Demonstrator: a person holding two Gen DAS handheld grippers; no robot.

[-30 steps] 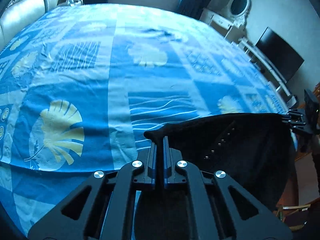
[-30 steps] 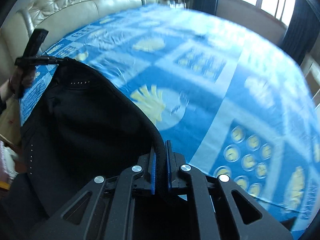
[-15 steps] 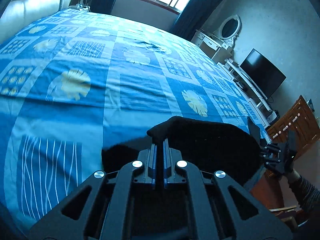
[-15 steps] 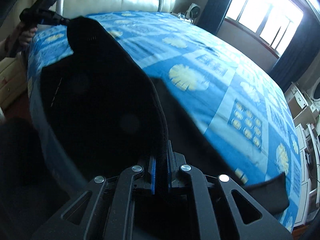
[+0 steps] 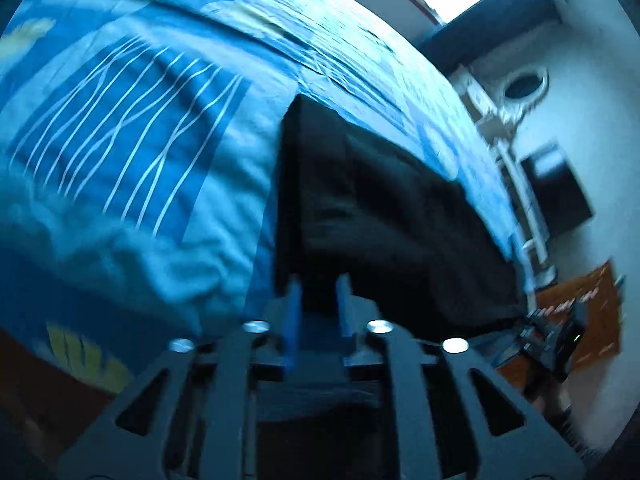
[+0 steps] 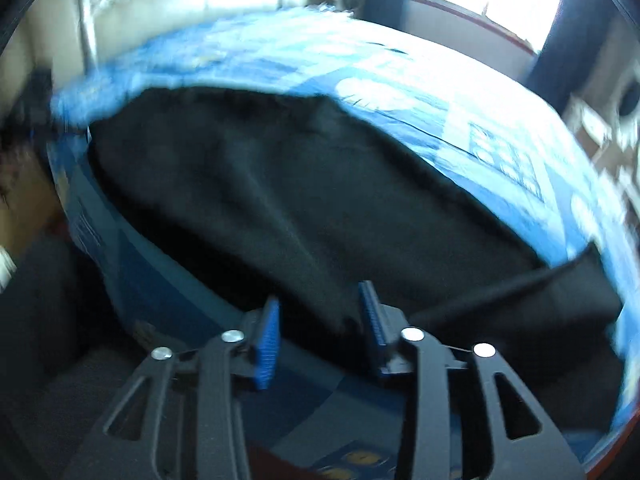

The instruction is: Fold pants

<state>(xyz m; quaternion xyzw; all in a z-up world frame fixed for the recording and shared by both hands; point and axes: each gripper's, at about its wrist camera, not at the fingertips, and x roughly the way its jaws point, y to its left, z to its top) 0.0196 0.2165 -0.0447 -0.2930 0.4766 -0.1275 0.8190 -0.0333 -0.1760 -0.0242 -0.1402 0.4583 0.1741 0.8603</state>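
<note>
1. Now my left gripper has just been opening: its blue pads stand a little apart, with the near edge of the black pants lying between them but no longer pinched, as far as the blur lets me judge.
2. My right gripper has also just been opening; its ribbed blue pads stand wider apart, and a fold of the dark cloth hangs loose in the gap without being pressed.
3. The pants lie spread flat on the blue patterned bedspread, along the near edge of the bed. In the right wrist view they fill the middle of the frame, and one end sticks out toward 3 o'clock.
4. In the left wrist view the cloth runs from my fingers toward 2 o'clock, with the other gripper small at 4 o'clock near its far corner.
5. I judge the fabric soft, limp and light. It will sag and crease wherever it is unsupported, and it drags over the bedspread instead of sliding cleanly.
6. It is not fragile, so a firm pinch is safe. A shallow one would likely slip off a single layer.
7. For the next fold I would take hold at the two corners of one short end, gripping through all layers at the hem or waistband, where the cloth is thickest.
</note>
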